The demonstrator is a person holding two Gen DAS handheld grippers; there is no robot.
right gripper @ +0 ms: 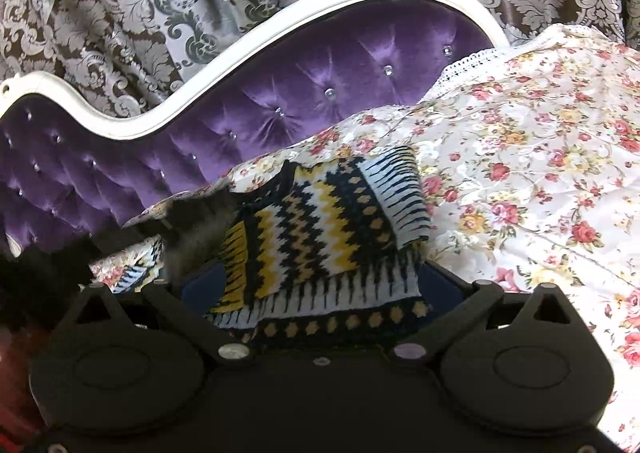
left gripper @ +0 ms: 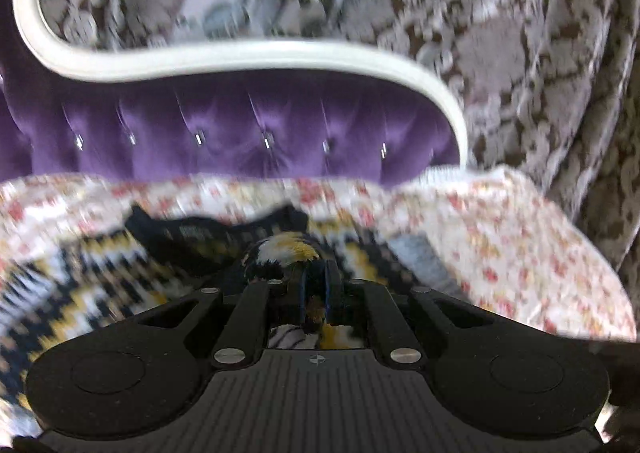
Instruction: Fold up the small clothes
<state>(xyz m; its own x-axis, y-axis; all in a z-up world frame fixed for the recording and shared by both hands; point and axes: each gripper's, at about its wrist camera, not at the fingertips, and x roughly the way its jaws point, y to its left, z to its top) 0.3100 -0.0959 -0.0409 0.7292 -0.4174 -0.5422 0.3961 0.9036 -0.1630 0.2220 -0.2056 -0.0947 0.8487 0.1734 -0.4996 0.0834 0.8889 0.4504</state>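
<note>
Lay on the flowery white bed cover (right gripper: 540, 157), by the purple buttoned headboard (right gripper: 280, 93): a small knitted garment with black, yellow and white zigzags (right gripper: 320, 221). Left tool (left gripper: 316, 277) pinched tight on a bunched bit of that knit. Right tool (right gripper: 320, 285) spread wide, with the knit draped across between its blue fingers (right gripper: 204, 285), not squeezed. Looked only partly folded, one flap turned over. Still lumpy; more folding and flattening left to do.

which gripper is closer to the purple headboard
Hard to call. The left gripper, pinching the knit garment, faces the headboard squarely; the right gripper, open around the garment, sees it off leftward.
</note>
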